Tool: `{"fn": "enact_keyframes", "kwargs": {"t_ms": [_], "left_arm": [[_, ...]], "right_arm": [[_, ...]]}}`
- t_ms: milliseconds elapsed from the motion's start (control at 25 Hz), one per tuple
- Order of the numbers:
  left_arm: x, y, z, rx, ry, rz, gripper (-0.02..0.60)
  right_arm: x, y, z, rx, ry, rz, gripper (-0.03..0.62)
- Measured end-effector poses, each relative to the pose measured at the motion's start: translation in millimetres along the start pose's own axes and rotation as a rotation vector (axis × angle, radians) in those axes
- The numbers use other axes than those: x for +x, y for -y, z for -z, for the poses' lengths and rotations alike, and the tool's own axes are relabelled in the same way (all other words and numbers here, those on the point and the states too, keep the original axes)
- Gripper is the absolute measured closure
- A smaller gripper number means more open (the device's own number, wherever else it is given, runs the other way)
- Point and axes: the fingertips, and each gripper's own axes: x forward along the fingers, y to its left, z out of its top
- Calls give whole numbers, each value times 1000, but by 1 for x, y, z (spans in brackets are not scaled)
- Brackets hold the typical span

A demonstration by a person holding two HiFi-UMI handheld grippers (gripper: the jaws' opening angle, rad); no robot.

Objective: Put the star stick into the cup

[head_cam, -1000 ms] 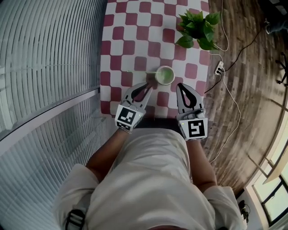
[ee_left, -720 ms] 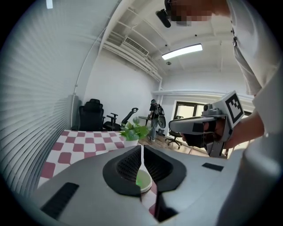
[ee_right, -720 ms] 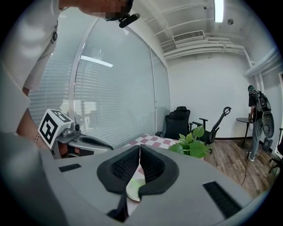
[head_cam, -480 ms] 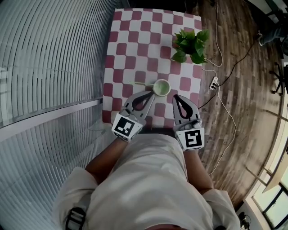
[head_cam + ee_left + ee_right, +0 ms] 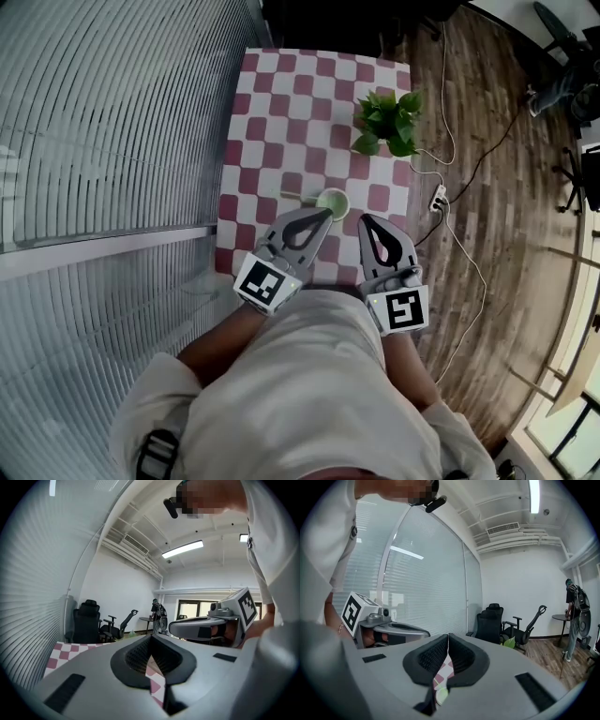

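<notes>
A pale green cup point(image 5: 332, 202) stands on the red-and-white checkered table point(image 5: 281, 103). The thin star stick point(image 5: 292, 197) reaches out leftward from the cup's rim; its star end is too small to make out. My left gripper point(image 5: 326, 215) hangs shut and empty, just short of the cup on the near side. To its right my right gripper point(image 5: 365, 220) is also shut, with nothing in it. In the left gripper view the jaws point(image 5: 151, 637) meet with only the cloth behind them. In the right gripper view the shut jaws point(image 5: 448, 637) leave a slit showing a sliver of the cup point(image 5: 440, 695).
A potted green plant point(image 5: 384, 122) stands at the table's right edge. A power strip point(image 5: 437, 199) and white cables lie on the wooden floor to the right. A wall of slatted blinds point(image 5: 112, 122) runs along the left. Black office chairs point(image 5: 89, 620) stand beyond the table.
Both grippers have lifted back from the table toward the body, and the table looks smaller. The left jaws, slightly apart by the stick a second ago, have closed empty.
</notes>
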Motion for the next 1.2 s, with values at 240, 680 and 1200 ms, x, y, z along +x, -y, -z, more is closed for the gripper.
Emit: {"fn": "enact_keyframes", "kwargs": {"t_ms": [240,680,1200], "left_arm": [[0,7,-44,12,58,-10,549],[-4,19,-77,57,79,5,549],[1,15,-80,49,79,1,549]], "right_arm": [[-4,-1,-34,34,70,17,560],[-13,-4,-74,31,101,-5,562],[-9,0,-78,28,103,-18,562]]}}
